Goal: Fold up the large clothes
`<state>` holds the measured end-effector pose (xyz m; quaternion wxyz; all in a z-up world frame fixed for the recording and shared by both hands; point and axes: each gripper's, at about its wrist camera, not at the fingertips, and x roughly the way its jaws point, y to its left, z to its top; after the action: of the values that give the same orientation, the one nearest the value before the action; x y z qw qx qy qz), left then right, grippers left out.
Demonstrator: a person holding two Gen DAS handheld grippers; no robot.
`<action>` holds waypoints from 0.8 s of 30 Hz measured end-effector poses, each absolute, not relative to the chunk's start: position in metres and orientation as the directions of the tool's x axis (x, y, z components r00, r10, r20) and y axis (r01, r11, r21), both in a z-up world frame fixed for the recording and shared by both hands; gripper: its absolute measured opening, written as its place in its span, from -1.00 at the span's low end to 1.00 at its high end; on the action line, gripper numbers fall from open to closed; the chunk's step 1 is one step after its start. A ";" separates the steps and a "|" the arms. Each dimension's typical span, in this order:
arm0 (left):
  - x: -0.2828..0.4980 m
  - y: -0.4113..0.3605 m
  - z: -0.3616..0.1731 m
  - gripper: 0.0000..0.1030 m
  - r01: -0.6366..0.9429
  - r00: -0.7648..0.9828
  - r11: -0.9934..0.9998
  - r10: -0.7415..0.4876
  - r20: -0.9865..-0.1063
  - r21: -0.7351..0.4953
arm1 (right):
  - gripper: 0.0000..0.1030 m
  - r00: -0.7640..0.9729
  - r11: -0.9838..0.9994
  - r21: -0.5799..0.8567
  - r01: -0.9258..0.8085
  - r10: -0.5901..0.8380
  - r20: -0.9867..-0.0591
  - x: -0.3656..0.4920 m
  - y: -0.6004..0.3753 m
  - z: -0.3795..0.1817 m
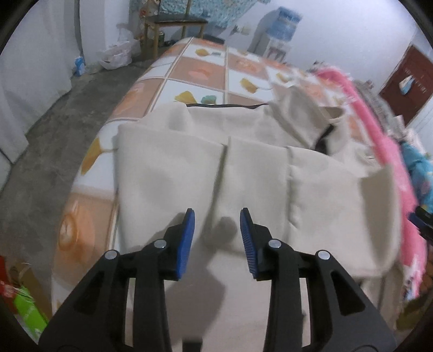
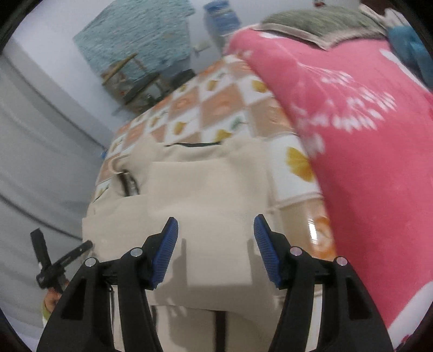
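Observation:
A large cream garment (image 1: 243,168) with a dark zipper lies partly folded on the patterned bed cover (image 1: 194,73). Its sleeves are folded in over the body. My left gripper (image 1: 217,216) is open and empty, hovering just above the garment's near part. The same garment shows in the right wrist view (image 2: 205,195) with a folded panel on top. My right gripper (image 2: 216,224) is open and empty above that panel. The left gripper shows at the lower left of the right wrist view (image 2: 51,260).
A pink flowered blanket (image 2: 365,135) lies along the right side of the bed, also in the left wrist view (image 1: 389,151). A wooden table (image 1: 173,24) stands beyond the bed's far end. Grey concrete floor (image 1: 54,130) lies to the left, with boxes (image 1: 24,306) near me.

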<state>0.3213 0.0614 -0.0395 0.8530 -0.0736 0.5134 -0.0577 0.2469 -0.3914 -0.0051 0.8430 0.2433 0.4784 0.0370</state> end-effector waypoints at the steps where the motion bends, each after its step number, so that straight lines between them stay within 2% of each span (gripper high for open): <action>1: 0.325 0.058 -0.042 -0.40 0.030 0.459 0.984 -0.168 -0.873 -0.174 | 0.11 0.539 0.878 0.446 0.176 0.293 -0.790 0.246 -0.394 -0.008; 2: 0.330 0.051 -0.044 -0.44 0.043 0.473 0.989 -0.144 -0.869 -0.141 | 0.11 0.537 0.877 0.444 0.183 0.289 -0.792 0.245 -0.397 -0.012; 3: 0.331 0.047 -0.044 -0.67 0.059 0.479 0.990 -0.141 -0.866 -0.128 | 0.11 0.537 0.878 0.441 0.187 0.285 -0.794 0.245 -0.399 -0.014; 4: 0.331 0.042 -0.044 -0.77 0.081 0.482 0.990 -0.140 -0.865 -0.115 | 0.11 0.536 0.880 0.435 0.191 0.277 -0.797 0.243 -0.403 -0.016; 6: 0.329 0.033 -0.041 -0.86 0.104 0.506 0.992 -0.113 -0.855 -0.069 | 0.11 0.538 0.882 0.428 0.197 0.268 -0.799 0.242 -0.408 -0.020; 8: 0.320 0.030 -0.032 -0.88 0.109 0.548 0.993 -0.101 -0.830 -0.049 | 0.11 0.541 0.881 0.426 0.205 0.260 -0.800 0.242 -0.413 -0.021; 12: 0.281 0.037 0.015 -0.88 0.117 0.675 0.990 -0.138 -0.725 -0.079 | 0.11 0.541 0.877 0.429 0.216 0.258 -0.800 0.246 -0.420 -0.024; 14: 0.268 0.044 0.024 -0.88 0.093 0.696 0.992 -0.122 -0.708 -0.080 | 0.11 0.538 0.886 0.415 0.207 0.252 -0.805 0.248 -0.420 -0.025; 22: 0.251 0.080 -0.023 -0.88 -0.031 0.607 0.992 -0.076 -0.791 -0.119 | 0.11 0.499 0.938 0.319 0.134 0.214 -0.840 0.273 -0.397 -0.033; 24: 0.247 0.080 -0.027 -0.88 -0.030 0.613 0.994 -0.067 -0.787 -0.108 | 0.01 0.490 0.954 0.271 0.130 0.176 -0.854 0.282 -0.392 -0.037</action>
<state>0.2469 0.0805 -0.0267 0.8963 -0.0552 0.4399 -0.0102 0.2821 -0.3918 -0.0370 0.8498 0.1515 0.5047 0.0137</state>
